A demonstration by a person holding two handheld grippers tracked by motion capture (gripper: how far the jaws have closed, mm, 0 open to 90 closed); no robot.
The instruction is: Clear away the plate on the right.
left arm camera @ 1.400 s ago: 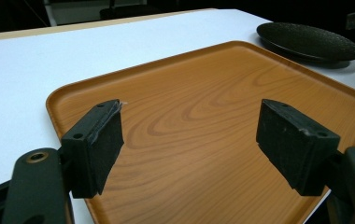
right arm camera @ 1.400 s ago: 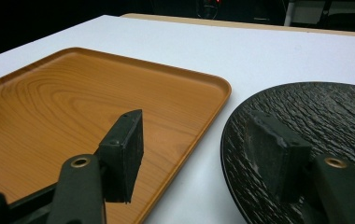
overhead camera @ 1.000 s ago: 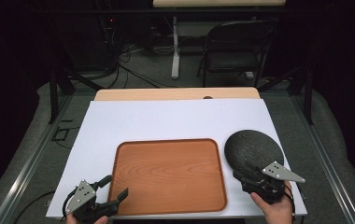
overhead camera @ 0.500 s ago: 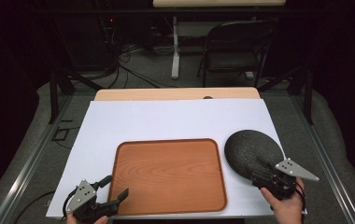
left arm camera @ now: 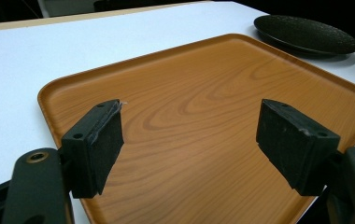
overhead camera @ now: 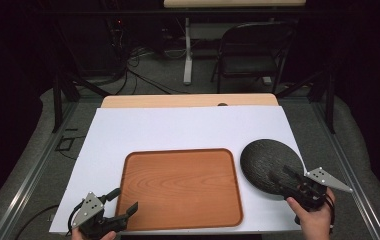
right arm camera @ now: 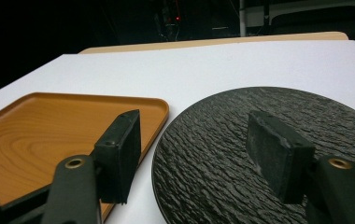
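The right claw [overhead camera: 284, 176] hangs wide open, holding nothing, over the near edge of a round, dark, rough-textured plate [overhead camera: 270, 162]. The left claw [overhead camera: 123, 200], also open and empty, hovers over a rectangular wooden tray [overhead camera: 180, 185].

Nothing to read here.
No words, labels, brands or numbers can be made out on the wooden tray [overhead camera: 180, 187], the dark plate [overhead camera: 268, 162] or the white tabletop [overhead camera: 178, 130].

lab | dark room | floor cables [overhead camera: 143, 75] | folding chair [overhead camera: 250, 52] | white-covered table [overhead camera: 188, 127]
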